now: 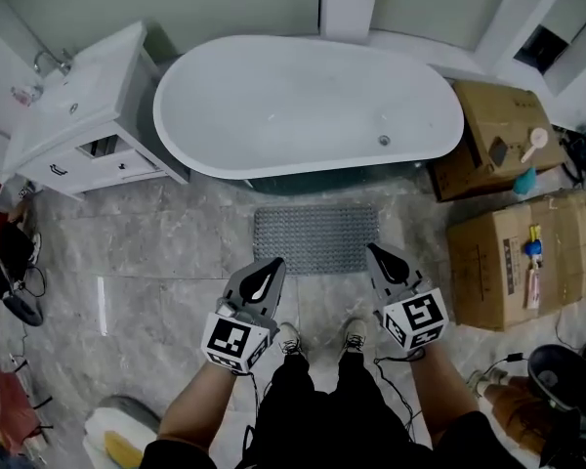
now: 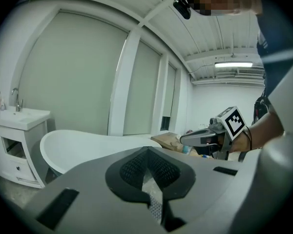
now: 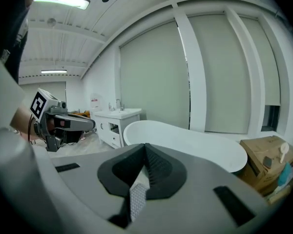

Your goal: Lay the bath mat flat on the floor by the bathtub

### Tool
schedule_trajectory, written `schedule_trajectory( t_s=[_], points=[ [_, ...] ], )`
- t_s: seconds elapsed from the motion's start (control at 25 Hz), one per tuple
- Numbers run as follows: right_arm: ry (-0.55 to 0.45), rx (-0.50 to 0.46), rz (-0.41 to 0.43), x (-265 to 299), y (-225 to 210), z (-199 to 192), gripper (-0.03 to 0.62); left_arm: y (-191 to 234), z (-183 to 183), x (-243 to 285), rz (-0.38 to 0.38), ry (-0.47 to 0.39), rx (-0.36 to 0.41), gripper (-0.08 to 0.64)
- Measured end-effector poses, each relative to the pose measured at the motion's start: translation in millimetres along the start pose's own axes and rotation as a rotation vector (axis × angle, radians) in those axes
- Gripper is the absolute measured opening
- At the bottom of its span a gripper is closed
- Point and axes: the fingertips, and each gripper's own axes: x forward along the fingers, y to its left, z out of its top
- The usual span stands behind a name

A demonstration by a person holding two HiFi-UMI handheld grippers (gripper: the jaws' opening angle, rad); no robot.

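Head view: from high overhead, tilted steeply down at the floor, bathtub (image 1: 308,106) across the upper middle. Left gripper view: low, near level, looking over own jaws, right gripper (image 2: 185,139) at frame right. Right gripper view: likewise, left gripper (image 3: 90,124) at frame left. Shared by all three: bathtub and washstand (image 1: 78,115).

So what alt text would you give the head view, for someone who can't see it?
Seen from above, a grey bath mat lies flat on the tiled floor beside a white bathtub. A person stands behind it, holding a left gripper and a right gripper, both shut and empty, by its near edge. A white vanity stands left, cardboard boxes right.
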Motion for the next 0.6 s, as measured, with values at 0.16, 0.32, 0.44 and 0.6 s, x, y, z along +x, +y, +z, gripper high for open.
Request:
schedule_trajectory(
  t_s=[0.16,0.32,0.44,0.6],
  points=[
    [-0.039,0.021,-0.002,-21,11,37,0.017,-15,36,-21,0.002,-0.032,0.002,0.017],
    [-0.074,0.014,0.004,-43,23,70,0.017,-35,65,-38,0.008,-0.056,-0.043,0.017],
    [-0.088,-0.002,0.009,-60,33,84,0.017,-54,74,-46,-0.014,-0.055,-0.082,0.015],
    [-0.092,-0.009,-0.001,-76,48,86,0.017,-68,70,-59,-0.057,-0.05,-0.128,0.017]
  ],
)
